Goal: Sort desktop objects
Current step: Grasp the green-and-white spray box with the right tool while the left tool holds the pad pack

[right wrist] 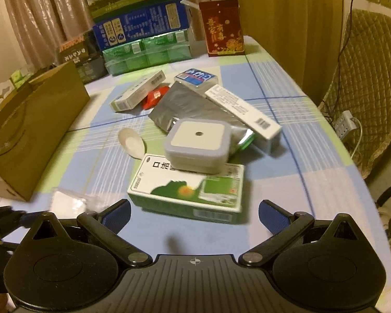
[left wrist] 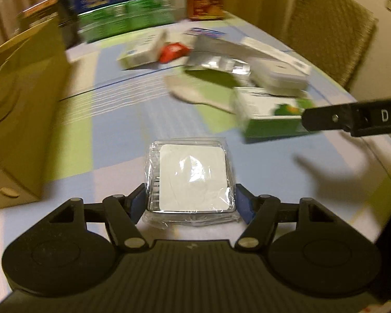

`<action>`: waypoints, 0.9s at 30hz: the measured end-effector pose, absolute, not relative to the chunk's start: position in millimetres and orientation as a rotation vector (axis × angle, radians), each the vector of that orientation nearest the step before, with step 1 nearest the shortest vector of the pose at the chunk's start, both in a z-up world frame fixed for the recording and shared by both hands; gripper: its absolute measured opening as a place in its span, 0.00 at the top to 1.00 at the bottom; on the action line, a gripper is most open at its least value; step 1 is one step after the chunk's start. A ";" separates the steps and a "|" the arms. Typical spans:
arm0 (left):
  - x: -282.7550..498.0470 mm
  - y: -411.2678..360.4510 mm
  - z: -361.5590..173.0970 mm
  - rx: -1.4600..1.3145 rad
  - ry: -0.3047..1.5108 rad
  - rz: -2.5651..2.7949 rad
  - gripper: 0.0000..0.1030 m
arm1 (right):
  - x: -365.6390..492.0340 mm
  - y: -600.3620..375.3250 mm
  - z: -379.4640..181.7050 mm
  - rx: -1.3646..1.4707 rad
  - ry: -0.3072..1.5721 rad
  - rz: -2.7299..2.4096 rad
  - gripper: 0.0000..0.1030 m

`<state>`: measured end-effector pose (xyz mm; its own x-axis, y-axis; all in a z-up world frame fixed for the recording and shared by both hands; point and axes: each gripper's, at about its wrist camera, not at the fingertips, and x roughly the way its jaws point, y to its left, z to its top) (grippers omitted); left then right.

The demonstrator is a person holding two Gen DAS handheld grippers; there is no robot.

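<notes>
We are gripping the plastic-wrapped square packet (left wrist: 191, 180) by its side edges in the left gripper (left wrist: 191, 203) above the table (left wrist: 122, 135), judging it light and slippery, while the right gripper (right wrist: 194, 215) is hovering wide open near the green box (right wrist: 187, 191).

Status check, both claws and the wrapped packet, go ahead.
Left claw shut on wrapped white packet. Right claw open, empty, facing green-and-white box. Brown carton close on left.

Ahead of the right hand-held gripper (right wrist: 194, 215) — carton (right wrist: 186, 191) on the bench (right wrist: 312, 161), square case (right wrist: 198, 144) atop its far end; spoon (right wrist: 131, 142) beyond-left; paper bag (right wrist: 36, 127) far left.
</notes>
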<state>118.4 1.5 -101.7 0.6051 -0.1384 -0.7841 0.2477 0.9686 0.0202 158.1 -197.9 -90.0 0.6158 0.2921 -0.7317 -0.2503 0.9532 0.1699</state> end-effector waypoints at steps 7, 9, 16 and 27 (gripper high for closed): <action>125.7 26.6 -100.9 0.064 0.880 -0.174 0.36 | 179.8 -174.6 -103.7 0.033 0.848 0.256 0.02; 125.9 30.0 -102.2 0.046 0.878 -0.172 0.36 | 184.6 -170.4 -105.3 0.025 0.839 0.247 0.02; 126.8 34.2 -101.7 0.009 0.869 -0.171 0.36 | 188.9 -155.8 -106.8 -0.042 0.815 0.232 0.02; 126.1 35.4 -100.4 -0.004 0.863 -0.167 0.36 | 174.8 -157.9 -110.0 -0.056 0.839 0.317 0.02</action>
